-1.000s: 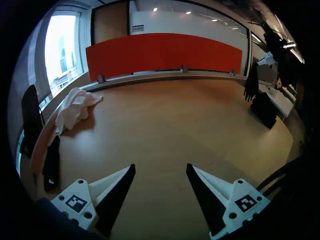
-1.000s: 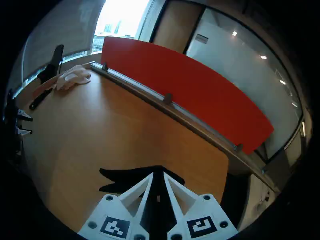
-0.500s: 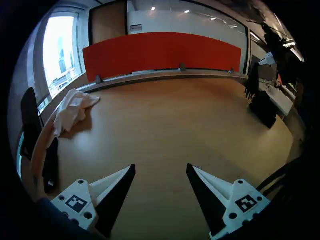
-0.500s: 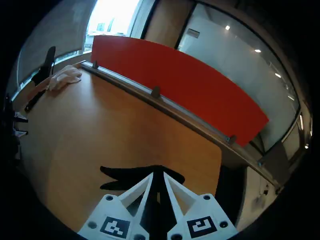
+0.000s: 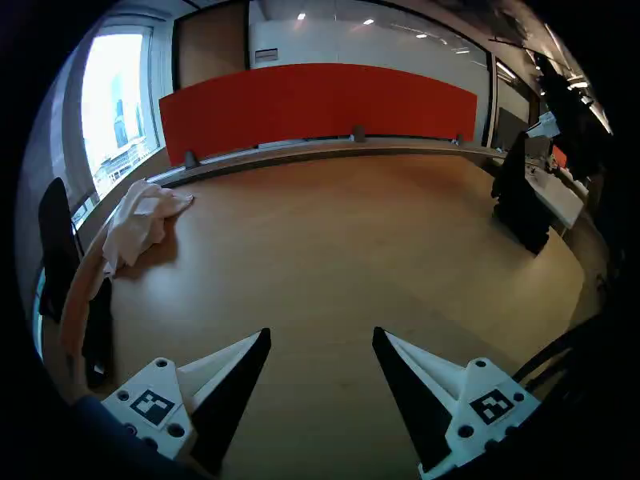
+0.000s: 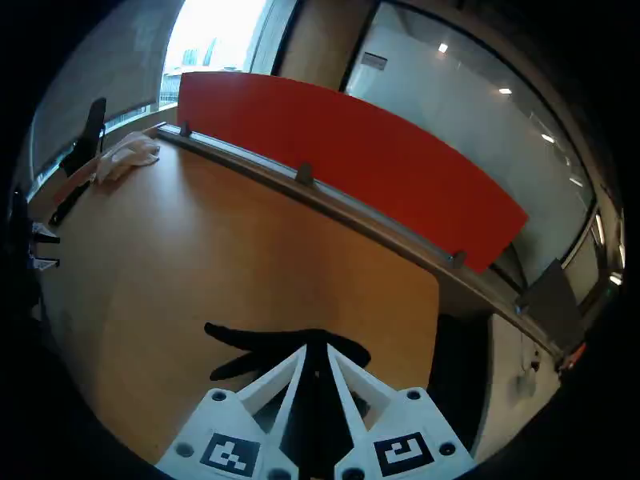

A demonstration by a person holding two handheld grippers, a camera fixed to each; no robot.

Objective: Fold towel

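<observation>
So, towel: a pale, crumpled towel [image 5: 140, 220] lies in a heap at the far left corner of the desk [image 5: 336, 240], close to the window [image 5: 112, 120]. In the right gripper view the towel [image 6: 128, 154] is small and far off, by the left end of the red screen [image 6: 344, 152].
Left claw: the left claw [image 5: 320, 330] has its two fingers wide apart, with bare desk between them. It is well apart from the towel.
Right claw: the right claw [image 6: 316, 349] has its fingers almost together, with just a thin dark slit between them. It hangs over the near part of the desk [image 6: 200, 256].
Black shape: a flat black shape [image 6: 264, 348] sits on the desk right at the right claw's tips (I cannot tell what it is, or if the claw pinches it).
Chair: a black chair [image 5: 56, 240] stands past the left edge of the desk, near the towel.
Change in the left gripper view: the towel and the red screen [image 5: 320, 100] have slid a little to the left since a second ago. The fingers are as far apart as before.
Change in the right gripper view: the view has turned a bit, so more of the room past the desk's right end shows. The fingers are as close as before.
</observation>
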